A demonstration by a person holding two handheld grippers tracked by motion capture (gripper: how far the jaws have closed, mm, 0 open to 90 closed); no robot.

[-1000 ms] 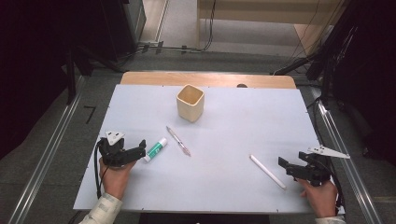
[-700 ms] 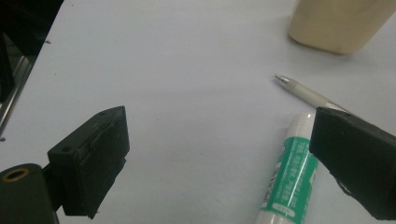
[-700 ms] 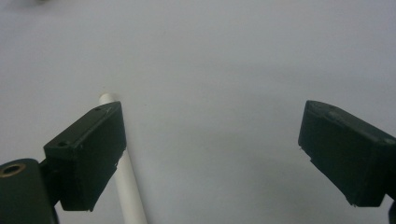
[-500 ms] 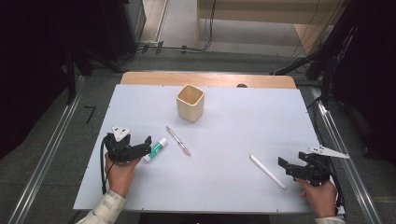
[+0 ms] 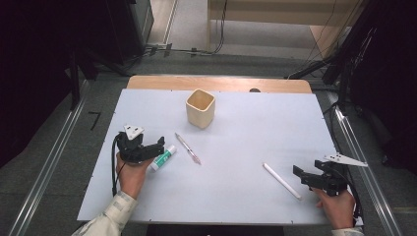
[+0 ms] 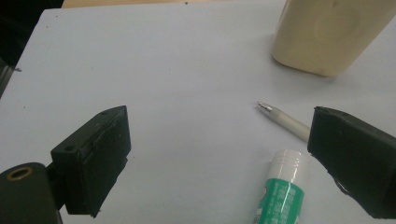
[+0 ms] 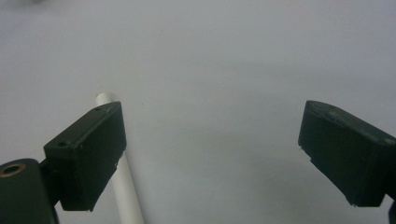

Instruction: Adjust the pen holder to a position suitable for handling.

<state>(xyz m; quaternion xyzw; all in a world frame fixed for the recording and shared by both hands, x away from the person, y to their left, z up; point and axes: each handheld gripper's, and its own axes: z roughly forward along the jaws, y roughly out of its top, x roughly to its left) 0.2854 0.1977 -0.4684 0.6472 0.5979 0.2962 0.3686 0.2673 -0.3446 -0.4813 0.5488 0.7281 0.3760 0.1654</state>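
1. Glue stick, green with a white cap, lies flat on the counter at its left half, just beside the left claw; in the left gripper view the glue stick sits low between the jaws, nearer the right-hand jaw, cap pointing away from the camera.
2. Left claw has its jaws wide apart, holding nothing, with bare counter between them on the left-hand side.
3. Pen, slim and pale with a silver tip, lies just right of the glue stick and slants up and to the left; in the left gripper view the pen runs behind the right-hand jaw, its tip pointing toward the open counter.
4. Beige square cup stands upright farther back near the middle of the counter, well apart from the glue stick and the pen; nothing lies between it and them.
5. Right claw is at the right front of the counter, its jaws spread wide and gripping nothing.
6. White stick lies on the counter just beside the right claw; in the right gripper view the white stick passes beside and partly behind the left-hand jaw, outside the gap between the jaws.
7. Counter is a plain white sheet with a wooden edge showing along its far side.
8. Grey floor surrounds the counter, with dark equipment and cables at the back.
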